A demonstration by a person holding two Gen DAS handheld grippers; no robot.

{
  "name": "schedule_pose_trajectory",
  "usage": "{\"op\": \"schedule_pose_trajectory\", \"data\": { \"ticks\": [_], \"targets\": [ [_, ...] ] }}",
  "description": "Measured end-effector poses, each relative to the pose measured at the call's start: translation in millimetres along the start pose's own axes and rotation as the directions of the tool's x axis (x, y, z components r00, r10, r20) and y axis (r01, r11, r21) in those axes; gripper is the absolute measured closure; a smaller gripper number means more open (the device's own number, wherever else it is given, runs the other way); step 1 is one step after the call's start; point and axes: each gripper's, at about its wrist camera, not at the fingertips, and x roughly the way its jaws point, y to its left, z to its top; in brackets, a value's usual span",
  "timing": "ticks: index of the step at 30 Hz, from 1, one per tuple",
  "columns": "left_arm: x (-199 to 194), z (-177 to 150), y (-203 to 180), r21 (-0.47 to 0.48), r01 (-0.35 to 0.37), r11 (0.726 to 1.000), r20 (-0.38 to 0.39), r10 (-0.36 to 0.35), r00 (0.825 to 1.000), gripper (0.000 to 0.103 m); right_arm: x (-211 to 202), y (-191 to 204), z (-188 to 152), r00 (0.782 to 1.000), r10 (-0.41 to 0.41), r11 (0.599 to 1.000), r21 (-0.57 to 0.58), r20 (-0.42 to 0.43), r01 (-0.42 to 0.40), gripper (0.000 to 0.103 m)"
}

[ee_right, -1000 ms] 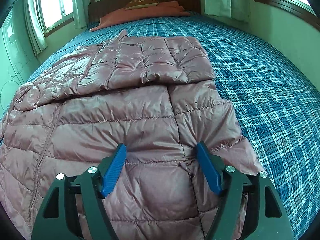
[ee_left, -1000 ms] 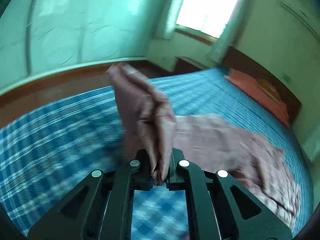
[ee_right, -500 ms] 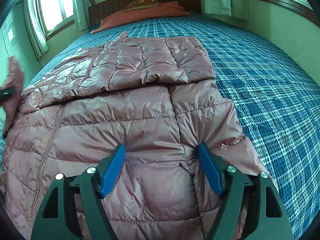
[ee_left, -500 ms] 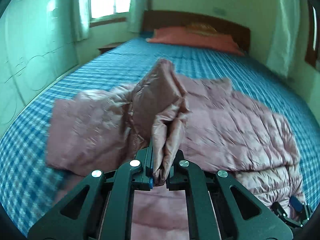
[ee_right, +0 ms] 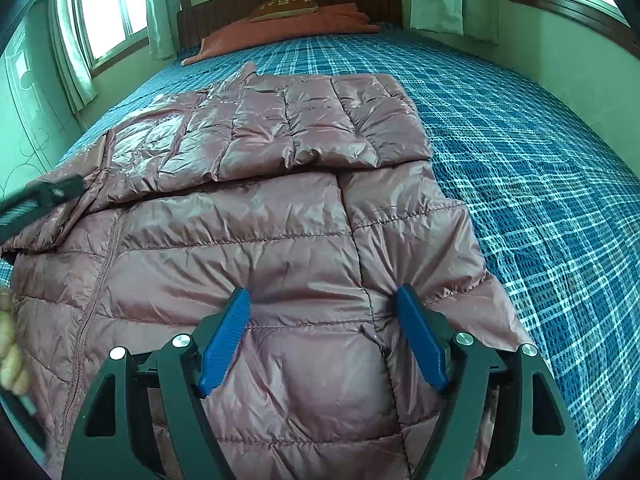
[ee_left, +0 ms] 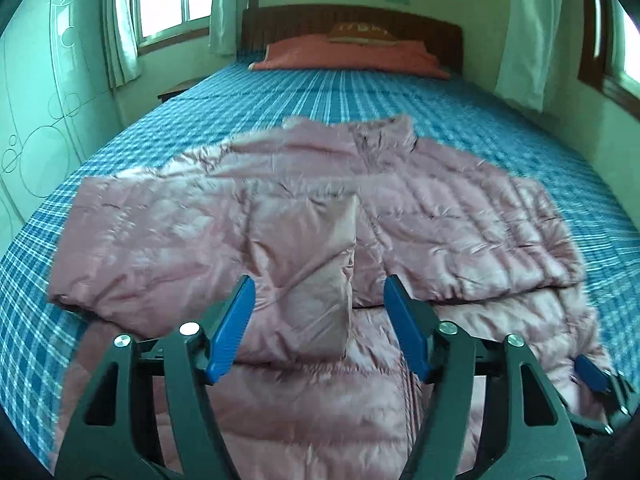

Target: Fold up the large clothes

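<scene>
A pink quilted puffer jacket (ee_left: 440, 216) lies spread on the blue plaid bed (ee_left: 360, 96). Both sleeves are folded across its body; the left sleeve's cuff (ee_left: 320, 264) lies just ahead of my left gripper (ee_left: 318, 292), which is open and empty above the jacket. In the right wrist view the jacket (ee_right: 256, 240) fills the near bed (ee_right: 540, 168). My right gripper (ee_right: 322, 304) is open, its blue pads (ee_right: 224, 340) resting on the jacket's lower part beside a seam. The right gripper also shows at the left view's lower right (ee_left: 600, 376), and the left gripper shows at the right view's left edge (ee_right: 36, 200).
An orange pillow (ee_left: 348, 54) and wooden headboard (ee_left: 352, 20) stand at the far end. Windows with curtains (ee_right: 72, 48) are on the left wall and the right (ee_left: 524, 40). A hand (ee_right: 10, 348) shows at the right wrist view's left edge.
My left gripper swung over the jacket with the sleeve, laid it across the body and opened, letting it go. The right gripper stayed open in place.
</scene>
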Motion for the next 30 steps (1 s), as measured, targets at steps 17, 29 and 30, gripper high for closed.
{"op": "schedule_pose_trajectory", "data": {
  "ticks": [17,29,30],
  "targets": [
    [-38.7,-12.7,161.5,-0.184,-0.245,0.952,0.004,0.250,0.968,0.026,-3.1,144.3,55.6,0.970,0.243,0.969,-0.051,0.031,-0.241,0.029],
    [-32.4,-14.6,195.0,-0.240,-0.258,0.936,-0.015,0.262,0.965,0.026,10.4,166.1,71.6,0.948,0.316,0.947,-0.066,0.028,-0.314,0.095],
    [-32.5,-12.8,195.7,-0.244,-0.255,0.936,-0.012,0.260,0.966,0.026,5.7,160.2,73.9,0.951,0.306,0.950,-0.073,0.045,-0.303,0.096]
  ]
}}
